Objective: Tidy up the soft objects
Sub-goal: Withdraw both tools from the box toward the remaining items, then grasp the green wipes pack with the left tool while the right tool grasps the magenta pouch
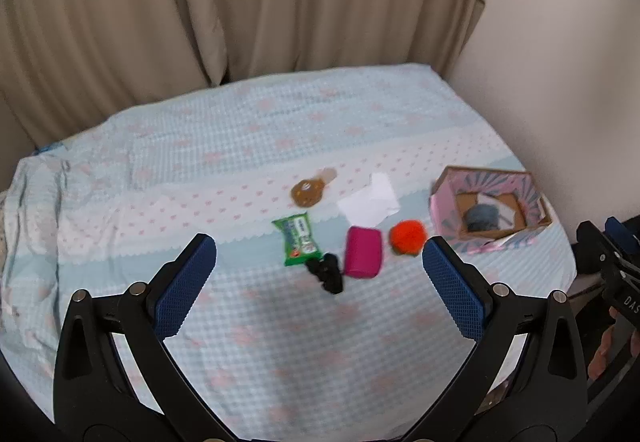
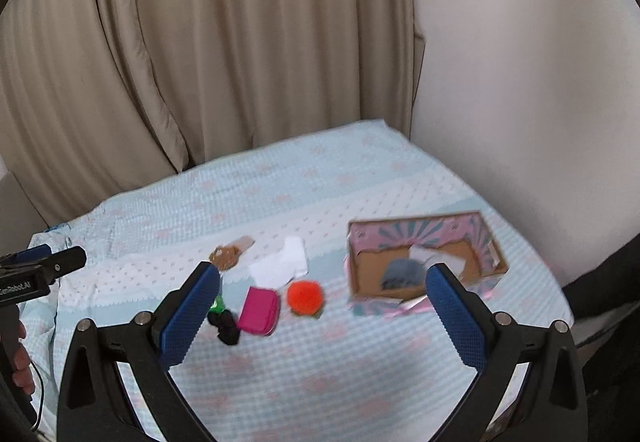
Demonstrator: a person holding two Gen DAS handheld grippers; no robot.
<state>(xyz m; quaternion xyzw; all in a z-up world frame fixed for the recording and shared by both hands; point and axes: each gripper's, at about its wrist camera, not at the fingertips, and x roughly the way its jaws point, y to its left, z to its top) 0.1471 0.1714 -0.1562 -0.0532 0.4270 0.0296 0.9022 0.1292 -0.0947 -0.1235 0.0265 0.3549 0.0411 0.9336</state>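
- The left tongs [image 1: 319, 260] are hanging above the bed [image 1: 240, 145] with their blue pads spread wide apart and holding nothing.
- The right tongs [image 2: 322, 290] are likewise standing wide apart and empty; their left pad is covering most of the green packet [image 2: 217, 305], leaving only a sliver showing in the right wrist view.
- In the left wrist view the green packet [image 1: 298, 239] is lying in full sight, though its print is too blurred to read.
- A black soft item [image 1: 328, 273] is lying just below the packet, touching the magenta pouch [image 1: 363, 252]; what it is cannot be told.
- An orange pompom [image 1: 408, 236] is sitting just right of the pouch, with a dark scrap under it that is too small to make out.
- A white cloth [image 1: 370, 203] is lying behind the pouch and pompom, and a brown plush piece [image 1: 308, 191] is lying left of it, its details smeared.
- The pink cardboard box [image 1: 448, 201] is standing open at the right of the bed, well apart from the cluster; a grey-blue soft thing [image 1: 482, 217] and something white are lying inside, partly hidden by the walls.
- In the right wrist view the right pad is cutting across the box's [image 2: 400, 234] lower corner.
- Each tool is showing only partly at the edge of the other's view, along with part of a hand gripping it.
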